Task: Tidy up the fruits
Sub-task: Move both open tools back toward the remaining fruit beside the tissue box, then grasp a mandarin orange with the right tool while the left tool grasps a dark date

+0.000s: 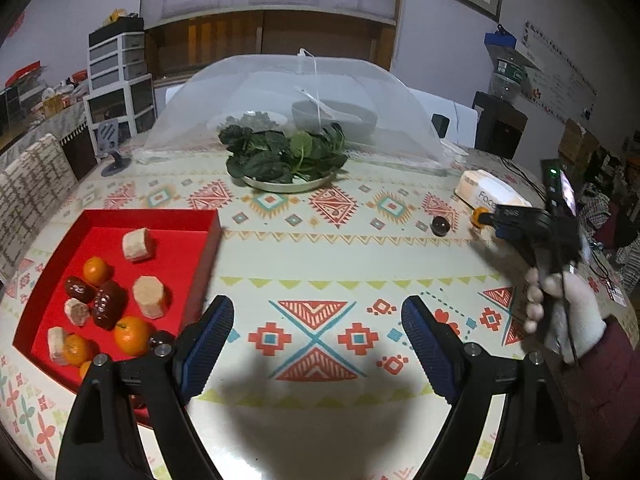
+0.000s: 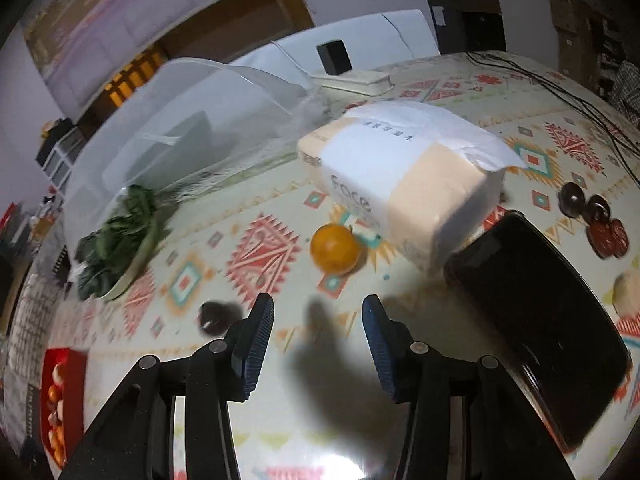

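Note:
A red tray [image 1: 188, 216] at the table's left holds several small oranges [image 1: 131, 335], dark dates [image 1: 108, 303] and pale cut pieces [image 1: 149, 296]. My left gripper [image 1: 318, 330] is open and empty beside the tray's right edge. My right gripper [image 2: 318, 334] is open and empty, a short way in front of a loose orange [image 2: 335, 248] that lies on the cloth by a tissue pack [image 2: 404, 184]. A dark round fruit [image 2: 216, 316] lies left of the right gripper. More dark fruits [image 2: 572, 199], a red-brown date [image 2: 608, 238] and a pale piece [image 2: 628, 294] lie at the far right.
A plate of green leaves [image 1: 282, 160] stands mid-table before a mesh food cover [image 1: 296, 96]. A black glossy object [image 2: 544, 320] lies right of the right gripper. Cables [image 2: 560, 92] run across the far right of the table. The right gripper in a gloved hand shows in the left view [image 1: 486, 218].

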A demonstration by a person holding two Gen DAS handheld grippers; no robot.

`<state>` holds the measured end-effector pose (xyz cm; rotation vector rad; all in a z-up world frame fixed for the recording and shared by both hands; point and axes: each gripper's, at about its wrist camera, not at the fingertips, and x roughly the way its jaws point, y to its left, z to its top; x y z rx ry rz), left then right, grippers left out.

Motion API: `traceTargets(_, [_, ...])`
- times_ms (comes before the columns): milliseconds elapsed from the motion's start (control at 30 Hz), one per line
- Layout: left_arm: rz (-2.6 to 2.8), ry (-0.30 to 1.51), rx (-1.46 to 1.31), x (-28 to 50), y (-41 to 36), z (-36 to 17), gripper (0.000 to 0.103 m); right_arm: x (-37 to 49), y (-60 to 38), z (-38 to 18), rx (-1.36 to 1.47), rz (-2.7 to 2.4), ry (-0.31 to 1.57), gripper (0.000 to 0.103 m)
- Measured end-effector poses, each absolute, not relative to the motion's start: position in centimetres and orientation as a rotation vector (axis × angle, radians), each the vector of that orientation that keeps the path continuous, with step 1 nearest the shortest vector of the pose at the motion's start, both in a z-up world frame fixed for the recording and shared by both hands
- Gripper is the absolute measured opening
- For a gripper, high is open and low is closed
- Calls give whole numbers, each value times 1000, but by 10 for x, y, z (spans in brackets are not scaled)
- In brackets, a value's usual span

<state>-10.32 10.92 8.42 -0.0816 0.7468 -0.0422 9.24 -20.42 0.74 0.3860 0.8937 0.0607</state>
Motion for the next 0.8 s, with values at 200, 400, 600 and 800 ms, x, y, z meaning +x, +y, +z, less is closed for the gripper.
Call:
traceTargets(200, [-73,765,-108,-95,107,81,85,125,-204,-4,385,-6,903,50])
traceTargets(400, [-126,812,-140,-78,97,74,85,136,-201,-7,366,-32,892,34])
traceTargets(600, [-203,843,-156,-44,71,71,85,121,-206,-5,374,14,885,34])
traceTargets(800, [-285,899,-153,5,27,54,85,82,-217,4,444,125,869,34])
